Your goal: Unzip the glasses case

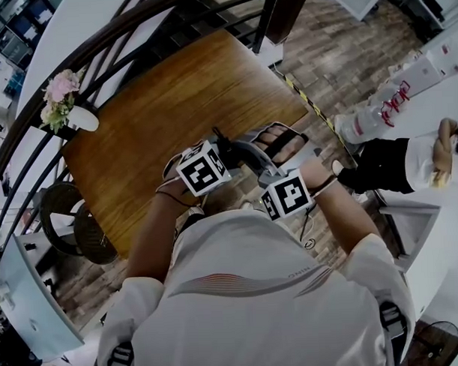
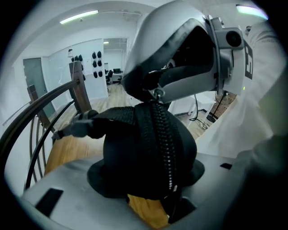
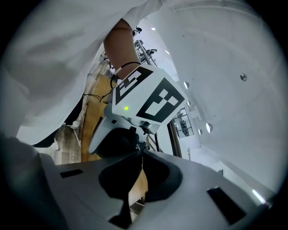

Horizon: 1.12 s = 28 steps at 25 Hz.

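Note:
A black glasses case (image 2: 135,148) sits between the jaws of my left gripper (image 2: 146,177), which are closed on its sides. Its zipper (image 2: 164,143) runs down the middle towards the camera. My right gripper (image 2: 157,92) faces it from above and is shut on the small metal zipper pull (image 3: 141,147) at the case's far end. In the right gripper view the pads (image 3: 112,179) meet at the pull, with the left gripper's marker cube (image 3: 148,96) just beyond. In the head view both grippers, left (image 1: 232,152) and right (image 1: 268,177), are held close together over the near edge of the wooden table (image 1: 174,105).
A white vase of pink flowers (image 1: 61,98) stands at the table's left corner beside a curved dark railing (image 1: 31,110). A round chair (image 1: 73,221) is below it. Another person's black sleeve (image 1: 390,165) and a bottle (image 1: 373,113) are on the right. A sandalled foot (image 1: 280,143) shows by the table.

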{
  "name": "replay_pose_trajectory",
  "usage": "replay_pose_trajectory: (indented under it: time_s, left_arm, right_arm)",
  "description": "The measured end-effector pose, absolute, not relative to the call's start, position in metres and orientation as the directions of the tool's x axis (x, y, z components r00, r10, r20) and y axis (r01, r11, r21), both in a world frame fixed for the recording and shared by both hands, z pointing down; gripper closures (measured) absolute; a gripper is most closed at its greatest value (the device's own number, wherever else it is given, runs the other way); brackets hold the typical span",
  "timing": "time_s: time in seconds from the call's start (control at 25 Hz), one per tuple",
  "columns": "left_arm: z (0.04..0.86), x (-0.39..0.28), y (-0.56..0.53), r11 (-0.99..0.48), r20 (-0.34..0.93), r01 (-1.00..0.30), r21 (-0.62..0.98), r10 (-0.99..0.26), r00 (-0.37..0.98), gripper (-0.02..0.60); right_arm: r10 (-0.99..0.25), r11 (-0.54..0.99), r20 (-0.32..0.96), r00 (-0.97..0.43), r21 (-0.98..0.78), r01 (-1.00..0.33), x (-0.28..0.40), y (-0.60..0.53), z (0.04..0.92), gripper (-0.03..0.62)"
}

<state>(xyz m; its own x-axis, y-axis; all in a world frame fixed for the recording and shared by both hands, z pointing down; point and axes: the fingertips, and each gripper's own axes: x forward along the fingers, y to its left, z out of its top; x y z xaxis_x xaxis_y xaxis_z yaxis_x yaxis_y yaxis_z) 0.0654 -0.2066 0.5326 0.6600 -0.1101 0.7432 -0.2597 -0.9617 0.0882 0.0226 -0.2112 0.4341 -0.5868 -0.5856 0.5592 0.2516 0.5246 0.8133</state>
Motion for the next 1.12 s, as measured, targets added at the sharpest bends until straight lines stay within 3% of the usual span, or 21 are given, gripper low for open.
replay_pose_trajectory:
  time_s: [0.12,0.24,0.4,0.56,0.68,0.92,1.12]
  left_arm:
    - [0.523,0.066,-0.217,-0.943,0.678,-0.319,0.088,-0.178,0.713,0.316]
    - [0.503,0.061,-0.237,-0.895,0.583,-0.435,0.097,-0.303,0.754,0.315]
    - [0.470,0.040,-0.264,-0.806,0.444,-0.583,0.104,-0.487,0.752,0.313]
    - [0.432,0.004,-0.284,-0.694,0.292,-0.707,0.132,-0.655,0.697,0.311]
    - [0.404,-0.025,-0.291,-0.610,0.188,-0.779,0.142,-0.756,0.627,0.311]
    - [0.368,-0.067,-0.289,-0.494,0.076,-0.863,0.106,-0.861,0.503,0.310]
    - [0.366,-0.071,-0.287,-0.474,0.070,-0.874,0.106,-0.873,0.482,0.310]
  right_arm:
    - [-0.599,0.543,0.533,-0.597,0.819,0.187,0.022,-0.218,0.428,0.531]
    - [-0.625,0.586,0.484,-0.613,0.809,0.042,0.026,-0.233,0.414,0.497]
    - [-0.695,0.624,0.363,-0.621,0.734,-0.269,0.043,-0.260,0.388,0.496]
    - [-0.788,0.594,0.251,-0.562,0.551,-0.586,0.074,-0.291,0.366,0.542]
    - [-0.835,0.549,0.218,-0.505,0.392,-0.739,0.099,-0.306,0.362,0.543]
    - [-0.881,0.464,0.186,-0.436,0.149,-0.873,0.139,-0.320,0.364,0.543]
    - [-0.884,0.455,0.181,-0.430,0.132,-0.880,0.144,-0.319,0.363,0.543]
